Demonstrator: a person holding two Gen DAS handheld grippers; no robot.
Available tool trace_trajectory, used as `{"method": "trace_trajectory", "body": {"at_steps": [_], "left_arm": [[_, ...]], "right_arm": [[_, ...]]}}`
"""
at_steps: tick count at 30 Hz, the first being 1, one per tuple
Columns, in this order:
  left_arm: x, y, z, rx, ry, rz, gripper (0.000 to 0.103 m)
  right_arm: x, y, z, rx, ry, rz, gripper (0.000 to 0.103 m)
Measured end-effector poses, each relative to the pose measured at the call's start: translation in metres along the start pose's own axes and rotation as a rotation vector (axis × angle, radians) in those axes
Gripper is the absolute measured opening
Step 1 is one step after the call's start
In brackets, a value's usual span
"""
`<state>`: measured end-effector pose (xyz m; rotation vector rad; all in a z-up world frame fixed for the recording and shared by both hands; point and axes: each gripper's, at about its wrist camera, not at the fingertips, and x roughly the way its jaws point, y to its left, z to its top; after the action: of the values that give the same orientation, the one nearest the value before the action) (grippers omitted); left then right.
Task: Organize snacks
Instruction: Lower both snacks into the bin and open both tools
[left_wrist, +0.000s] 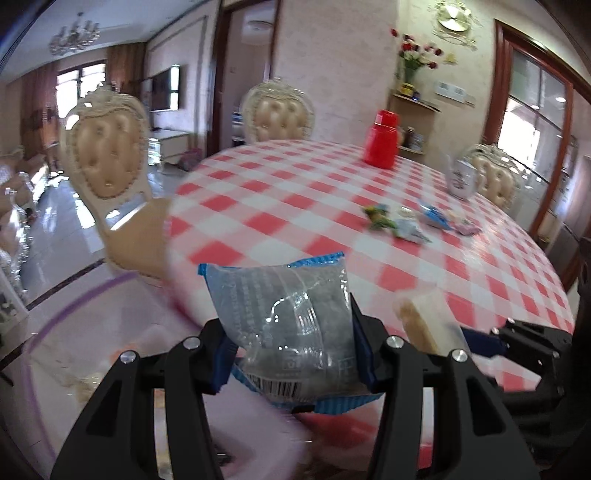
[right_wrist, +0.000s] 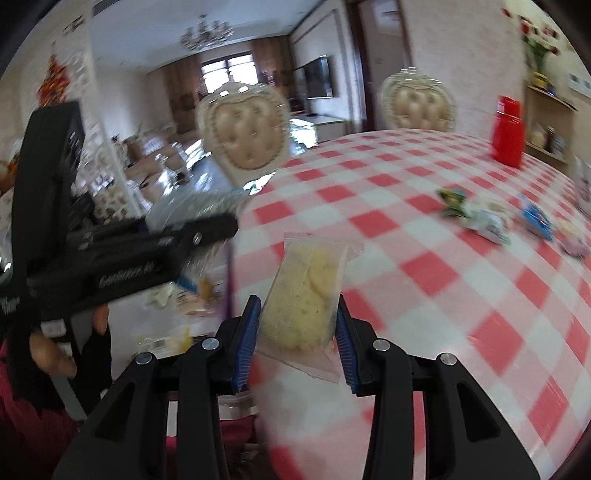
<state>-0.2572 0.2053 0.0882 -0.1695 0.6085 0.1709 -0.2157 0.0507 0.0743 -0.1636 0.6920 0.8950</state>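
Blue-edged clear wrapping marks the snack packet (left_wrist: 291, 325) clamped between the blue pads of the left gripper (left_wrist: 295, 354), held upright by its lower half so the barcode end hangs below the jaws and the packet cannot swing. The right gripper (right_wrist: 297, 339) is likewise closed on a snack, a pale yellow biscuit in a clear sachet (right_wrist: 306, 295), pinched across its width with the sealed top edge standing free above the pads. Both packets are lifted clear of the red-and-white checked tablecloth (left_wrist: 295, 206), near the table's edge. Below and to the left of the grippers lies a pale pink container (left_wrist: 255, 424), too blurred to tell its contents clearly; I judge it the likely destination, which would explain carrying one packet per hand. Several more wrapped snacks (left_wrist: 410, 221) lie scattered farther along the table, well apart from both grippers, near a red flask (left_wrist: 380, 140), so the sorting looks unfinished.
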Motion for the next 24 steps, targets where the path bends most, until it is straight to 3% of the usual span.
{"method": "trace_trajectory", "body": {"at_steps": [11,15,16,17,18,21,24], "left_arm": [[-0.017,0.093,0.002,-0.022,0.022,0.210,0.053],[-0.018,0.120,0.002,-0.040,0.048,0.275,0.054],[-0.020,0.126,0.002,-0.048,0.053,0.291,0.057],[-0.023,0.130,0.003,-0.060,0.044,0.310,0.071],[-0.029,0.136,0.004,-0.086,0.018,0.347,0.087],[-0.045,0.142,0.010,-0.141,-0.057,0.420,0.091],[-0.050,0.127,0.016,-0.170,-0.101,0.377,0.098]], "right_arm": [[0.043,0.094,0.017,-0.194,0.063,0.136,0.039],[0.061,0.121,0.018,-0.220,0.090,0.232,0.042],[0.065,0.127,0.018,-0.224,0.101,0.265,0.047],[0.065,0.129,0.018,-0.225,0.102,0.286,0.059],[0.064,0.129,0.018,-0.225,0.093,0.292,0.064],[0.053,0.116,0.021,-0.201,0.041,0.284,0.069],[0.039,0.077,0.024,-0.142,-0.010,0.194,0.070]]}}
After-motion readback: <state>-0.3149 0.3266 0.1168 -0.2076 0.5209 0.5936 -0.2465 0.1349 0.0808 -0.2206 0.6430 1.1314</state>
